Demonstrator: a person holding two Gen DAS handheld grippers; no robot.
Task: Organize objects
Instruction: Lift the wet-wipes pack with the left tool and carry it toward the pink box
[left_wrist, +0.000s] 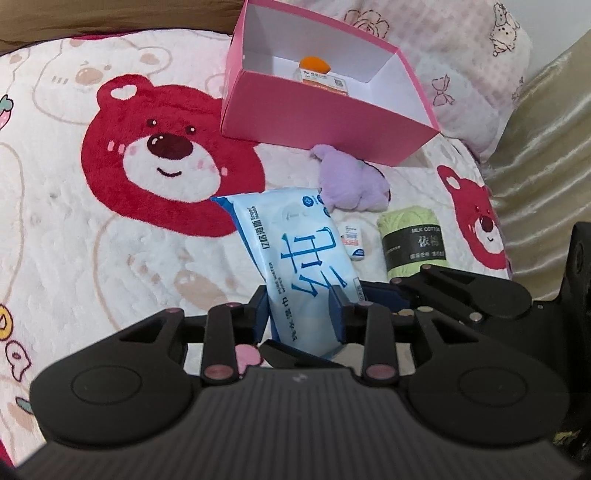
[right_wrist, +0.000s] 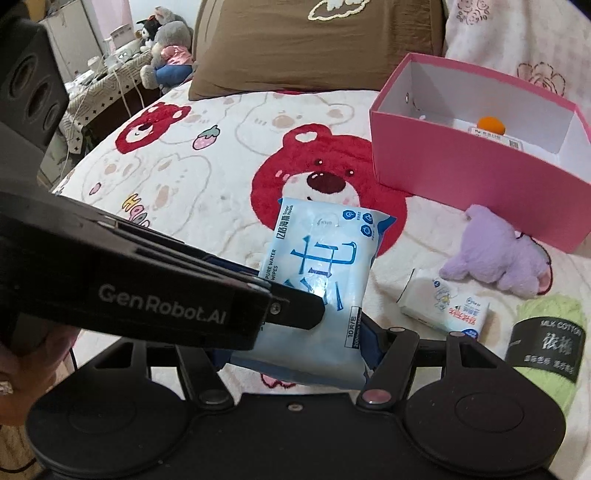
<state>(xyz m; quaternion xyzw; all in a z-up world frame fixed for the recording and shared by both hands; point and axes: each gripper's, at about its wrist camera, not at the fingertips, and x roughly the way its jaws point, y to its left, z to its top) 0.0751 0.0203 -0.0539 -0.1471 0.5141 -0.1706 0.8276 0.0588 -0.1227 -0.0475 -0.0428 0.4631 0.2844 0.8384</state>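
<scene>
L gripper (left_wrist: 303, 314): jaws pinching wipes pack (left_wrist: 303, 254) at its near end.
R gripper (right_wrist: 295, 354): I see the pack betw its fingers; grip unclear.
Box (left_wrist: 325, 122): 12 o'clock, open, near rim beside plush (left_wrist: 351, 181).
Yarn (left_wrist: 413, 240): 2 o'clock.
Room: I've bare blanket (left_wrist: 74, 240) at 9–10.

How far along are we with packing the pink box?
Done: one orange-capped item sits inside the pink box. In hand: the wet wipes pack, clamped by the left gripper, with the right gripper also around it. Left on the blanket: purple plush, small white carton and green yarn.
</scene>
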